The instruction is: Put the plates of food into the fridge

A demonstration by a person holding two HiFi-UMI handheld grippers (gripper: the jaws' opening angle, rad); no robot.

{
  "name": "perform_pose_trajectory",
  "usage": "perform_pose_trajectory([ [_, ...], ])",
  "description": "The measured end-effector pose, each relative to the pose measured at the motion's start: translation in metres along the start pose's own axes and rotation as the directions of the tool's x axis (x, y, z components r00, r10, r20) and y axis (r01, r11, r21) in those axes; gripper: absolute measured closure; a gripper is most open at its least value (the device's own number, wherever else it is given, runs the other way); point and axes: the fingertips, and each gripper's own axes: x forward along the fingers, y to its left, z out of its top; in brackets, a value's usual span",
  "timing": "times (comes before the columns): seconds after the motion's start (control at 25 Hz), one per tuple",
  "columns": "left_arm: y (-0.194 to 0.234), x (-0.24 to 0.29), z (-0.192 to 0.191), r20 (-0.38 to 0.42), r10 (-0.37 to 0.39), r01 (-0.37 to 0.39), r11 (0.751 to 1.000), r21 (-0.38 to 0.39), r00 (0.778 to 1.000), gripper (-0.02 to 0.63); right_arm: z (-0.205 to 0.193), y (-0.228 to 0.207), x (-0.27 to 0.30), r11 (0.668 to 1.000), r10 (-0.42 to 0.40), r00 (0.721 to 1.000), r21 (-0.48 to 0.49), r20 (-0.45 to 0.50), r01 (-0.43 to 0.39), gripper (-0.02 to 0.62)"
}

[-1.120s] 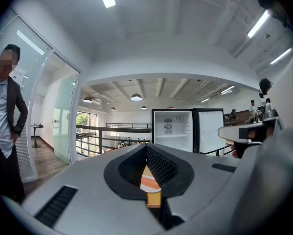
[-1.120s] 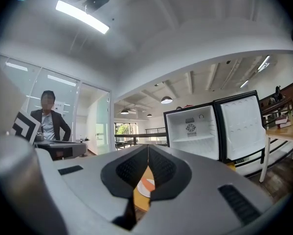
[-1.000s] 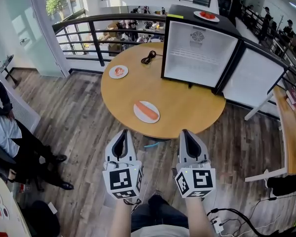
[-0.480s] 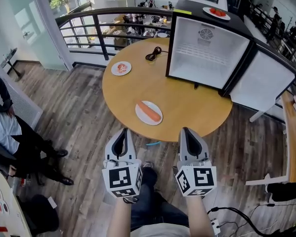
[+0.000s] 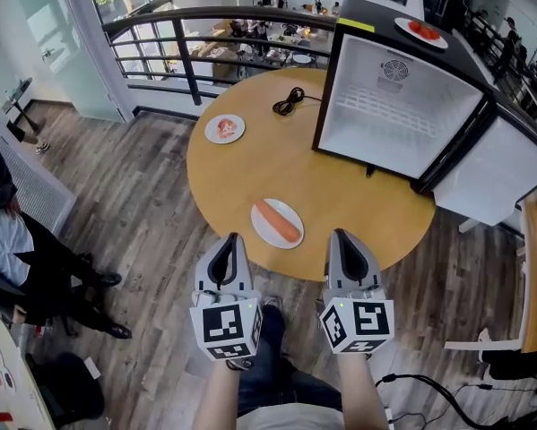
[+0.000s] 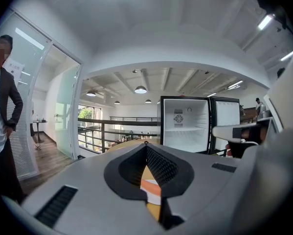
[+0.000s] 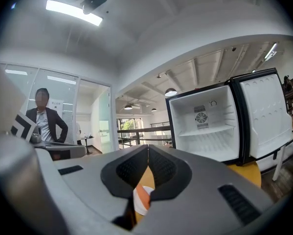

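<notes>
We count three plates, one fridge and two grippers. Our left gripper (image 5: 229,240) is closed and empty, just short of the table's (image 5: 340,186) near edge. The pink-food plate (image 5: 225,129) sits at the left edge. The orange-food plate (image 5: 278,222) sits at the near edge, its long piece slanting far-left to near-right. Our right gripper (image 5: 342,236) is also closed and empty. The open fridge (image 5: 398,106) carries the red-food plate (image 5: 420,31) on top.

Open fridge (image 5: 398,119) stands on round bench (image 5: 340,186); sausage plate (image 5: 278,223) near front edge, second plate (image 5: 225,128) far left.
</notes>
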Motion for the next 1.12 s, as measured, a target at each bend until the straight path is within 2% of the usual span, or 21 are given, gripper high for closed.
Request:
perform_pose_trajectory([
  [0.24,0.019,0.035,-0.014,-0.049,0.002,-0.004,1.0,-0.028,0.999,0.6,-0.013,0.004,0.046,1.0,0.015,0.999,0.004,-0.044,-0.014,0.583],
  [0.52,0.034,0.071,-0.042,-0.137,-0.02,0.011,0.997,-0.071,0.99,0.6,-0.045,-0.001,0.093,1.0,-0.001,0.991,0.029,-0.131,0.005,0.583],
  [0.8,0.037,0.099,-0.082,-0.25,-0.043,-0.004,0.983,-0.183,0.967,0.6,-0.077,-0.012,0.122,0.999,-0.021,0.973,0.025,-0.23,0.027,0.583],
  [1.12,0.036,0.129,-0.112,-0.331,-0.101,0.029,0.976,-0.216,0.938,0.6,-0.111,-0.024,0.151,1.0,0.003,0.943,0.017,-0.333,0.003,0.583],
])
